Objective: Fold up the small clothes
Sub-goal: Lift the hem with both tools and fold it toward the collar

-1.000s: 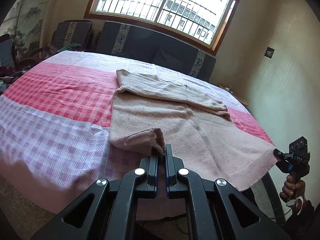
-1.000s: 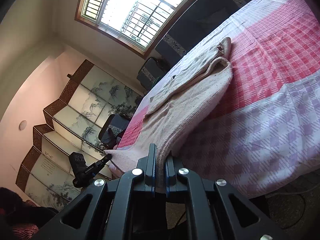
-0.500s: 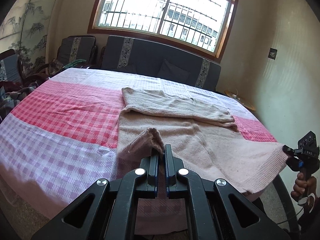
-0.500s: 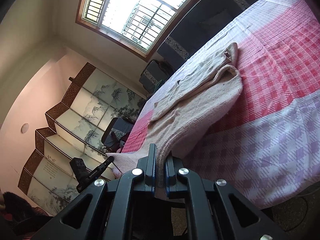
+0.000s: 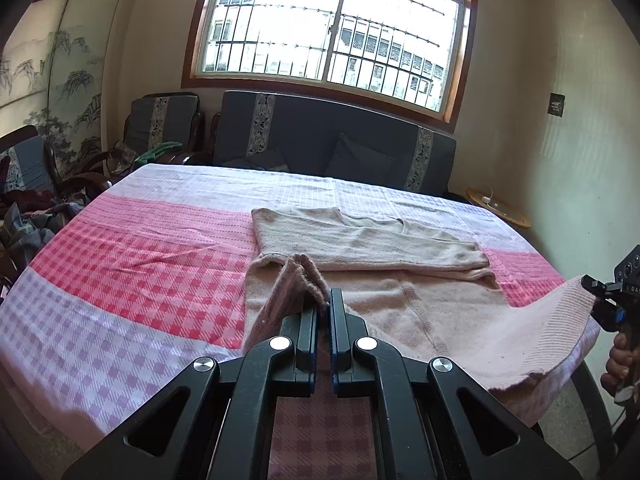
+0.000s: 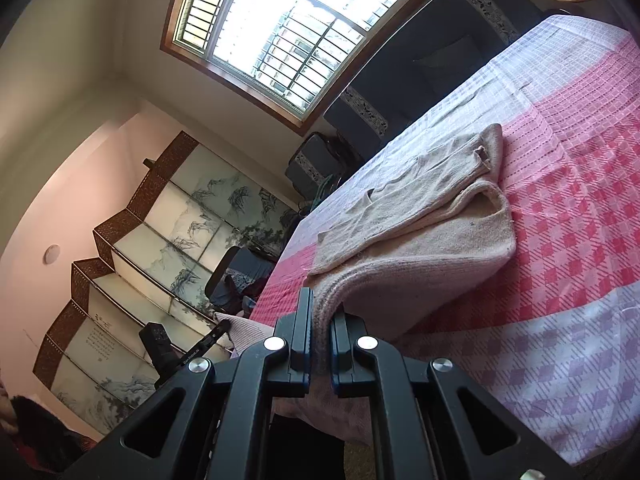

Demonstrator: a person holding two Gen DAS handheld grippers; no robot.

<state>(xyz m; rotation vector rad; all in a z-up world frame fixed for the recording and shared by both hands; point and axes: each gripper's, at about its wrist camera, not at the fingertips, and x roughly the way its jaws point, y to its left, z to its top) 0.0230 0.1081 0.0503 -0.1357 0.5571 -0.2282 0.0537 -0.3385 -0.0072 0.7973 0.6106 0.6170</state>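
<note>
Checked pink-and-lilac bedspread (image 5: pixel 120 264) covers the bed, dark sofa (image 5: pixel 320 140) beyond its far edge under the window (image 5: pixel 332 24). Beige sweater (image 5: pixel 380 252) lies mid-bed toward the right edge, sleeves folded across the top; its hem end is raised off the bedspread near the near edge. Left gripper (image 5: pixel 324 304) clamped on the hem's left corner, fabric bunched between the fingers. Right gripper (image 6: pixel 320 312) clamped on the ribbed right corner, also visible at the right in the left wrist view (image 5: pixel 600 292), hem stretched between both.
</note>
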